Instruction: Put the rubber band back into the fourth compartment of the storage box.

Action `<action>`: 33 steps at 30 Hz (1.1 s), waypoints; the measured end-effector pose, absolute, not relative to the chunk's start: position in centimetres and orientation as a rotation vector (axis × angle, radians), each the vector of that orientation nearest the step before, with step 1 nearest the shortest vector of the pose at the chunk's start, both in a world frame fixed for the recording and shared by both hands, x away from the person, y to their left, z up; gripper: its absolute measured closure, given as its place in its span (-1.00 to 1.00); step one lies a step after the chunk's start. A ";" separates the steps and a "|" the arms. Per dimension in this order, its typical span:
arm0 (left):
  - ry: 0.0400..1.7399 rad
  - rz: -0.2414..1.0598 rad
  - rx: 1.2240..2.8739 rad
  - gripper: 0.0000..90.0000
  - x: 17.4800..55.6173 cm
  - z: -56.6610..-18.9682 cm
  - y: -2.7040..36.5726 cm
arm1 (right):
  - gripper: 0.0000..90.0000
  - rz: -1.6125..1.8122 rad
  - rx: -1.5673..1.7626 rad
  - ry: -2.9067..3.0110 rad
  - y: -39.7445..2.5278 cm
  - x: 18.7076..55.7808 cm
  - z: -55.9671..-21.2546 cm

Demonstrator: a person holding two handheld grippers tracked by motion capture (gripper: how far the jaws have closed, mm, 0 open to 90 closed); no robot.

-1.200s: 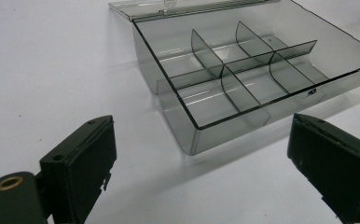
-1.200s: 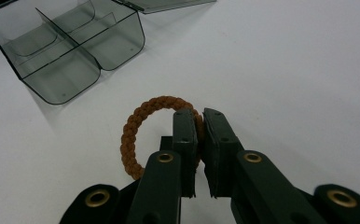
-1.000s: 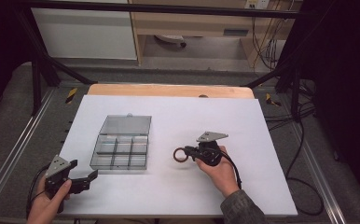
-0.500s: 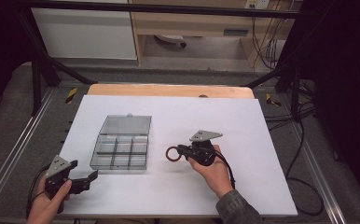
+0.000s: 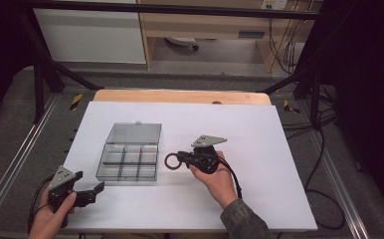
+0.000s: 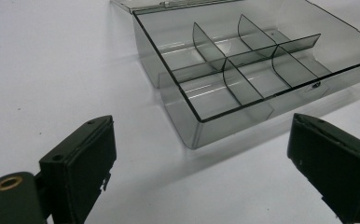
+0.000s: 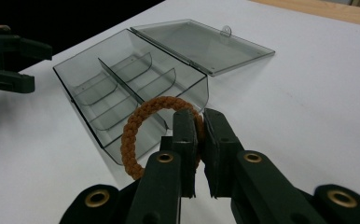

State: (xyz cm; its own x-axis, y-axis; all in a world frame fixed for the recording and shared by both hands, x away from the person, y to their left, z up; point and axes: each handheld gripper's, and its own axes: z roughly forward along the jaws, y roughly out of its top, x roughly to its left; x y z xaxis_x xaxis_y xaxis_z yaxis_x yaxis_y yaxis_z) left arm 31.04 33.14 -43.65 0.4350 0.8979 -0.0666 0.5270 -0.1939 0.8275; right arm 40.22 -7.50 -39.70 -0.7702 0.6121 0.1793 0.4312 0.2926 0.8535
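From high up, a white tabletop [image 5: 259, 149] carries a clear box [image 5: 129, 162] with its lid [image 5: 134, 133] lying open flat behind it. The right gripper [image 5: 176, 160] is just beside the box, on its right side, and holds a small brown ring [image 5: 171, 161] up off the tabletop. The left gripper [image 5: 98, 188] sits low near the front left corner of the box, with nothing in it.

In the left gripper view, the two black fingers [image 6: 80, 163] stand wide apart. The box [image 6: 257, 70] lies ahead of them. It has six little rooms made by thin walls, and they all look empty.

In the right gripper view, the fingers [image 7: 185, 135] are pinched narrow on one side of the ring [image 7: 141, 135], a braided brown band. The ring hangs in the air in front of the box [image 7: 122, 88]. The left gripper [image 7: 10, 58] waits on the far side.

What could go wrong? The fingers grip just a small bit of the ring, so it could slip or swing and drop on the tabletop. The ring looks almost as wide as one room, so it could catch on a thin wall and sit crooked. A bump from the gripper could also push the light box away, since the left gripper is not holding it.
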 end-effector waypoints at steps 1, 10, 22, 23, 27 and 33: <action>1.212 0.564 1.859 -0.83 31.0 -43.7 33.2 | 0.87 1.481 0.966 2.372 -7.3 40.3 -39.6; 1.208 0.561 1.864 -0.83 31.0 -43.7 33.1 | 0.87 1.522 0.964 2.363 -6.0 40.4 -39.2; 1.202 0.558 1.871 -0.83 31.1 -43.7 33.0 | 0.87 1.573 0.990 2.337 -4.5 40.6 -38.9; 1.202 0.558 1.870 -0.83 31.0 -43.7 33.0 | 0.87 1.575 0.986 2.336 -4.4 40.7 -38.9; 1.200 0.557 1.871 -0.83 31.0 -43.7 33.0 | 0.87 1.585 0.985 2.340 -3.9 40.7 -38.8; 1.199 0.556 1.872 -0.83 31.0 -43.7 33.0 | 0.87 1.599 0.981 2.344 -3.0 40.7 -38.7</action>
